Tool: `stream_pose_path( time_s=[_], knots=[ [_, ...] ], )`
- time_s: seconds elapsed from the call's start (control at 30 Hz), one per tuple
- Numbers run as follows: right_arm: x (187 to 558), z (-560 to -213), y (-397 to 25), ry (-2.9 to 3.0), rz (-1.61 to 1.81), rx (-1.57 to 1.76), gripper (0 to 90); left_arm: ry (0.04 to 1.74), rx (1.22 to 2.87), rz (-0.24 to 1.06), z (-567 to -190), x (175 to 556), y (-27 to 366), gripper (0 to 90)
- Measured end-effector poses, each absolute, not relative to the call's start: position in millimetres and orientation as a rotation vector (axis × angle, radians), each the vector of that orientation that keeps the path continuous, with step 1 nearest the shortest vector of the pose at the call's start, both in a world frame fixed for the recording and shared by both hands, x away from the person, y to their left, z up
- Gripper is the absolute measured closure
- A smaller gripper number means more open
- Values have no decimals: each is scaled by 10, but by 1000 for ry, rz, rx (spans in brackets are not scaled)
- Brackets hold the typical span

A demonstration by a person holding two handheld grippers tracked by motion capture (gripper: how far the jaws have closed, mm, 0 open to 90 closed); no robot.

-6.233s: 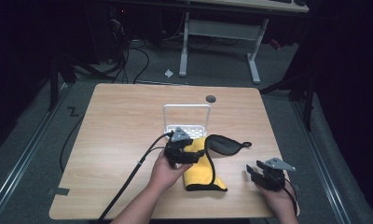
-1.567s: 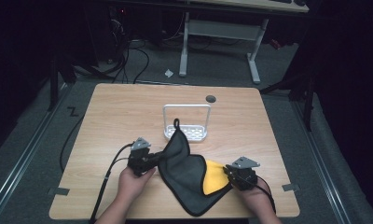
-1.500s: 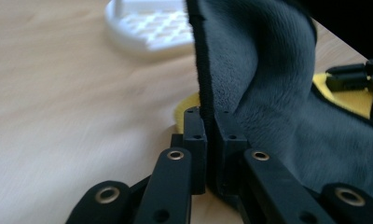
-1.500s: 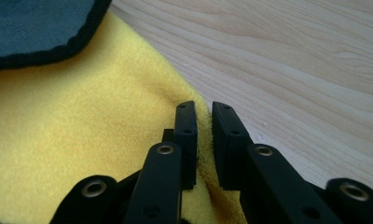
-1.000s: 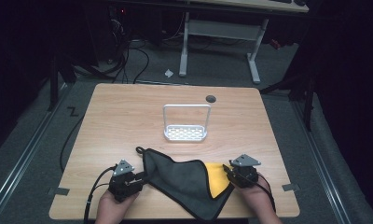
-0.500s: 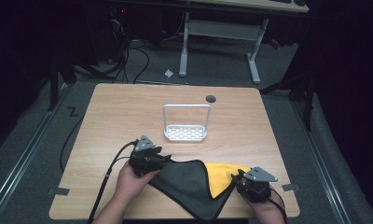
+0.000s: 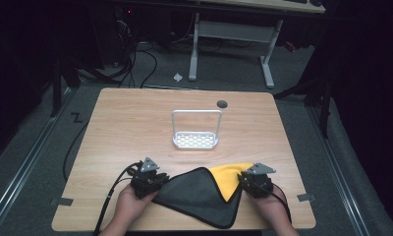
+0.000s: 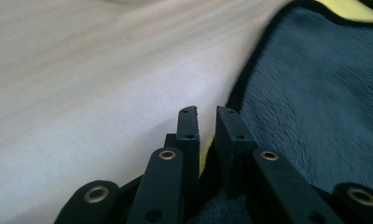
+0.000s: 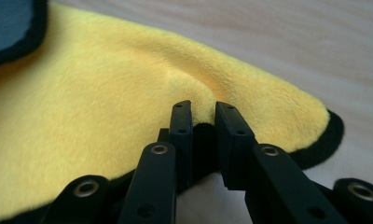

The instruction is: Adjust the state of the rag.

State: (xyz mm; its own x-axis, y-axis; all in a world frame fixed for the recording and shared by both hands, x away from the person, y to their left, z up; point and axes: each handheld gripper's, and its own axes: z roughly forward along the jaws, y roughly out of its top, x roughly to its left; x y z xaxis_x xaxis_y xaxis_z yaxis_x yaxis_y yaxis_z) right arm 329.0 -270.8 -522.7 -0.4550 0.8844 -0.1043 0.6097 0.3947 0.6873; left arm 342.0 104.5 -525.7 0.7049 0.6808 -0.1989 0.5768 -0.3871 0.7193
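A cloth (image 7: 197,196), dark grey on top with a yellow underside (image 7: 231,176) folded up at its right corner, lies flat near the table's front edge. My left gripper (image 7: 159,184) is at the cloth's left corner. In the left gripper view, the gripper (image 8: 206,114) is shut on the black-bordered edge of the cloth (image 8: 324,107). My right gripper (image 7: 243,181) holds the right corner. In the right gripper view, the gripper (image 9: 203,108) is shut on a puckered fold of the yellow cloth (image 9: 96,107).
A small white rack (image 7: 195,140) with a tall loop handle stands at the middle of the wooden table (image 7: 130,123), beyond the cloth. A dark round grommet (image 7: 222,104) sits near the far edge. Cables trail off the front left.
The cloth hung lifted between the grippers 1.6 s ago and now lies spread on the table. Since half a second ago the left gripper came slightly nearer and the right gripper moved slightly left.
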Motion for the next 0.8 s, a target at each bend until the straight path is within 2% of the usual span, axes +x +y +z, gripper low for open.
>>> stream_pose_path(
  time_s=[0.2,0.3,0.37,0.5,0.63,0.67,0.8],
  knots=[
    [3843,-5232,-2584,2179,806,1307,781,911,2066,104,-5234,3139,1018,683],
    [3924,-5199,-2556,2168,803,1313,732,906,2058,113,-5202,3120,1008,627],
    [3867,-5129,-2589,2133,825,1307,696,906,2024,125,-5129,3137,1051,606],
    [3515,-4962,-2711,2081,872,1252,688,912,1976,119,-4995,3207,1121,582],
    [3252,-4952,-2778,2074,890,1230,680,903,1948,137,-4879,3279,1085,563],
    [3120,-4978,-2821,2071,900,1233,657,895,1931,129,-4830,3330,1013,555],
    [3042,-4966,-2875,2049,905,1239,619,873,1943,134,-4798,3430,823,550]
  ],
)
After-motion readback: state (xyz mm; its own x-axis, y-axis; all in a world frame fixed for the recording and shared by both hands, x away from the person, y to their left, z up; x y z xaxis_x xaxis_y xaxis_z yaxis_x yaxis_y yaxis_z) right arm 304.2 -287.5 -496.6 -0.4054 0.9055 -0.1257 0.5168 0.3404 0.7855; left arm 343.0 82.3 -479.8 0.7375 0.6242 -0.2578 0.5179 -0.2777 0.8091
